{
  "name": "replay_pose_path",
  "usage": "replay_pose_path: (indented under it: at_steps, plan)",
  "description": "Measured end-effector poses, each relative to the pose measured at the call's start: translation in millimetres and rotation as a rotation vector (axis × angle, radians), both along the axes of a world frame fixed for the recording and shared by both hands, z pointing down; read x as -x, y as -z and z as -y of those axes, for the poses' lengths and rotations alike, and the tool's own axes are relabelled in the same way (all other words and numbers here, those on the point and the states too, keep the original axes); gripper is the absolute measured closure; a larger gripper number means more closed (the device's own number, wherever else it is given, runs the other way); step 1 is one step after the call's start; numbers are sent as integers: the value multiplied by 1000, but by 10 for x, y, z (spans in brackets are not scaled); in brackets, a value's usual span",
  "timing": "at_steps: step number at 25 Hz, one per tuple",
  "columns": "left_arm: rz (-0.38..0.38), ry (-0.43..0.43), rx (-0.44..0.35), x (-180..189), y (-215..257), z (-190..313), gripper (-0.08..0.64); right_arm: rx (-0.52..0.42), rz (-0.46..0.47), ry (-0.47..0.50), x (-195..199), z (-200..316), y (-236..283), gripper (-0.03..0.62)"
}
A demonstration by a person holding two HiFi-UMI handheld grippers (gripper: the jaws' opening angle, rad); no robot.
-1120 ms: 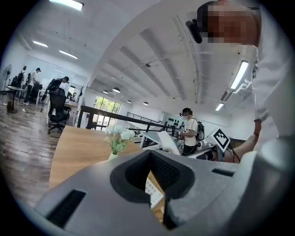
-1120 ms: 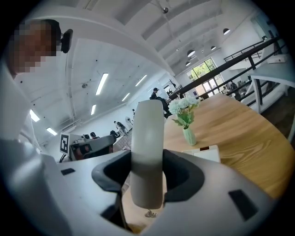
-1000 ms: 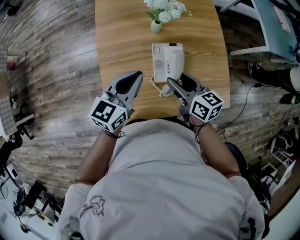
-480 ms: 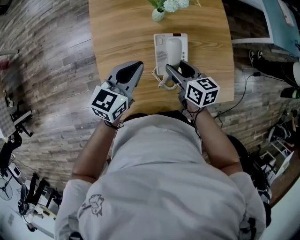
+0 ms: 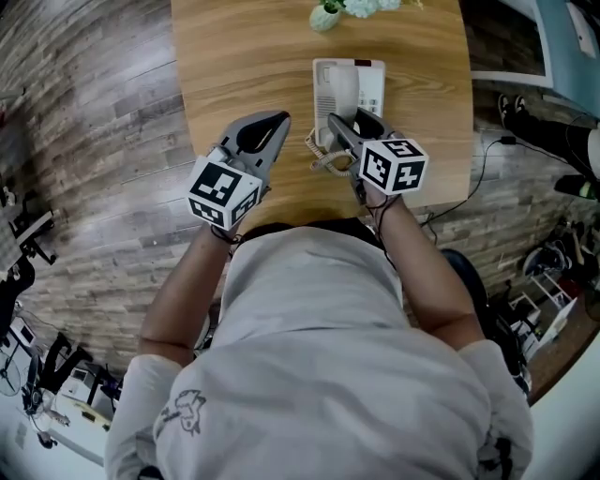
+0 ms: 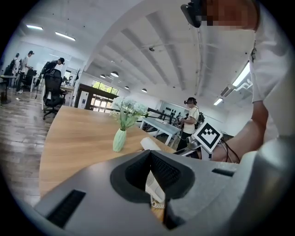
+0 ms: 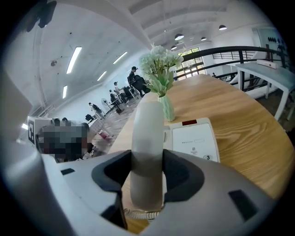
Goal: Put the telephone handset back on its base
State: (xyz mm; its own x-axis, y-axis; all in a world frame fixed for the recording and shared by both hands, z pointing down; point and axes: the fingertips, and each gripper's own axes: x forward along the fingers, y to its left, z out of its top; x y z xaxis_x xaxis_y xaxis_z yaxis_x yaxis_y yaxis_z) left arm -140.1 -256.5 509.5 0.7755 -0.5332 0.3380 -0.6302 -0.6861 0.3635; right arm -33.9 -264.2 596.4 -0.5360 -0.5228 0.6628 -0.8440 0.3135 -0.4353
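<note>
Right hand-held gripper point(image 5: 352, 122) has its jaws spread wide and clamped on the lower end of the white handset point(image 5: 344, 89); pads press both its sides in the right gripper view. Same grip as a second ago. The handset point(image 7: 147, 133) runs straight ahead from the jaws, lengthwise over the left half of the phone base point(image 5: 372, 84). The base's flat right panel point(image 7: 194, 140) shows bare just right of the handset. A second ago the handset covered the base's right side; now it sits further left. Can't tell if it's fully seated.

The coiled cord point(image 5: 323, 161) hangs just under the right jaws, bunched on the tabletop point(image 5: 244, 66).

Left hand-held gripper point(image 5: 278, 119) has its jaws together, with nothing held. It's off to the left of the right one, apart from the phone, and lower over the tabletop than before. Both grippers have dropped nearer the tabletop.

Green vase point(image 5: 324, 17) with white flowers point(image 7: 159, 62) stands beyond the base, ahead of both grippers.
</note>
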Motion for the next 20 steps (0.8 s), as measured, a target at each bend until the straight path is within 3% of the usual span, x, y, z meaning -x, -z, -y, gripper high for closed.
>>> replay_pose_path:
  at_steps: [11,20]
  plan:
    - [-27,-3,41,-24,-238,76,555,85,-78,-53,7,150,-354,373]
    - [-32,7,62,95,-326,130,555,101,-112,-105,42,156,-480,373]
